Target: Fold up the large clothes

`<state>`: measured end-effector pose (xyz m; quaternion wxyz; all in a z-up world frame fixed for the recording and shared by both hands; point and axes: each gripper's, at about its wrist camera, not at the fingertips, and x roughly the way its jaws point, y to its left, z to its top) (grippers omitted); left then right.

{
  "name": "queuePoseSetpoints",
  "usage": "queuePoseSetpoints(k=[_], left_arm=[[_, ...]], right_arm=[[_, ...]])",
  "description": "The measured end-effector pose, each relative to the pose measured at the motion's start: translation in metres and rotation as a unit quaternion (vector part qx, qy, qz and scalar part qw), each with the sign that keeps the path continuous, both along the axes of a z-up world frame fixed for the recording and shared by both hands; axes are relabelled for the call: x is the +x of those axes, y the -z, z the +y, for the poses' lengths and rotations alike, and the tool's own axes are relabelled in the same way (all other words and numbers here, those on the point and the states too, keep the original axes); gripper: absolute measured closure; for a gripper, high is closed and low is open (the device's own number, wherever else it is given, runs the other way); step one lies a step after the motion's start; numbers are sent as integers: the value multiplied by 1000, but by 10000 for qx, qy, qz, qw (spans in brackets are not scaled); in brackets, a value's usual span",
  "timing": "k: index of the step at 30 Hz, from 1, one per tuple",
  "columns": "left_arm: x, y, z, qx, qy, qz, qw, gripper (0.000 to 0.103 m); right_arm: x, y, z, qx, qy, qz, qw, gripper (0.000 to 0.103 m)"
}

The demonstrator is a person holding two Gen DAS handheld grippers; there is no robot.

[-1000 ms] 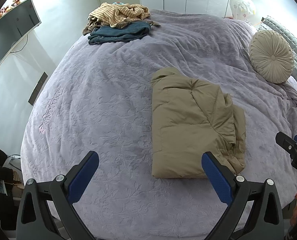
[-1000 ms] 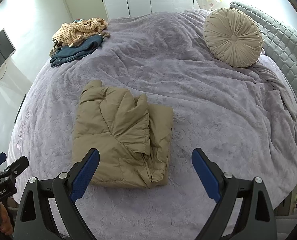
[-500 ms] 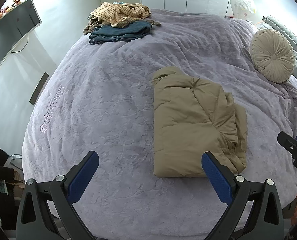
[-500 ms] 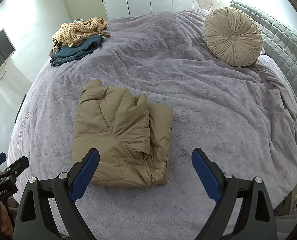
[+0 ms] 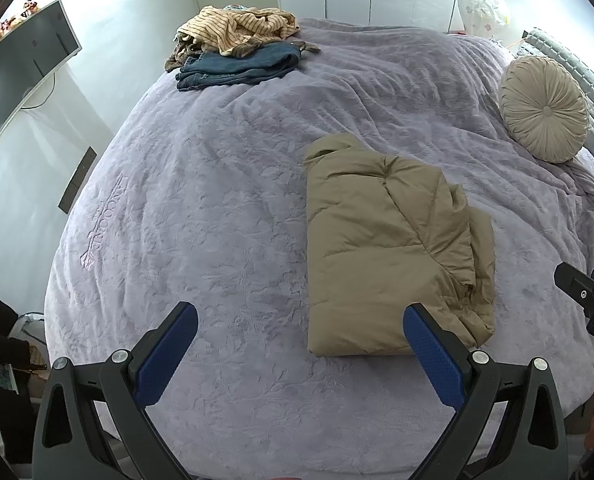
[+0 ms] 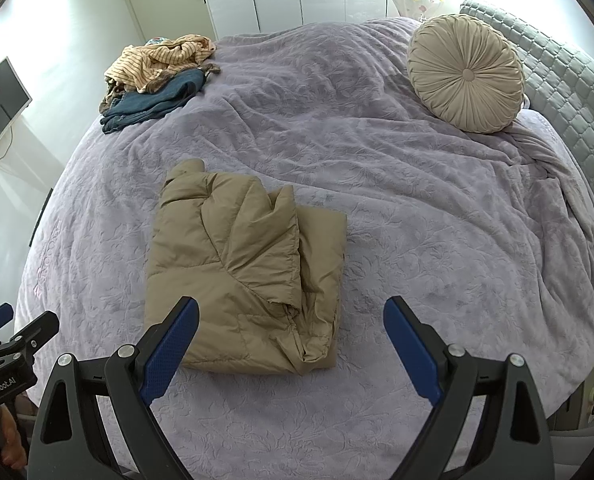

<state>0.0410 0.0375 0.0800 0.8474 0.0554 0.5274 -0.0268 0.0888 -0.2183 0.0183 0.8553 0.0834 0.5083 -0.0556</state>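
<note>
A tan puffer jacket point(image 5: 393, 248) lies folded into a thick rectangle on the lilac bedspread point(image 5: 225, 184), near the front edge of the bed; the right wrist view shows the same jacket point(image 6: 245, 268). My left gripper point(image 5: 301, 322) hovers open above the bedspread, its right finger overlapping the jacket's near corner in the image. Also open and holding nothing, my right gripper point(image 6: 291, 316) hangs over the jacket's near right corner. Each gripper appears at the edge of the other's view.
A heap of clothes, a striped top point(image 5: 237, 30) over folded jeans point(image 5: 241, 68), sits at the bed's far left. A round beige cushion point(image 6: 465, 72) leans on the grey quilted headboard point(image 6: 569, 92). A monitor point(image 5: 21, 80) hangs on the left wall.
Both cameras have drifted very slightly; the jacket lies as before and both grippers stay open.
</note>
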Motion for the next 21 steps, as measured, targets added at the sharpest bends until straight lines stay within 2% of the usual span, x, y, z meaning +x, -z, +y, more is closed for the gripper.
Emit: queuePoseSetpoints(k=[13,21], left_arm=[[0,0,4,-3,-140,-51,9999,0],[5,-1,5,-184,-79,45,9998,0]], right_arm=[[-6,4,2,-22,32,33,10000,9],[-11,8,0,-9,64,99,9999,9]])
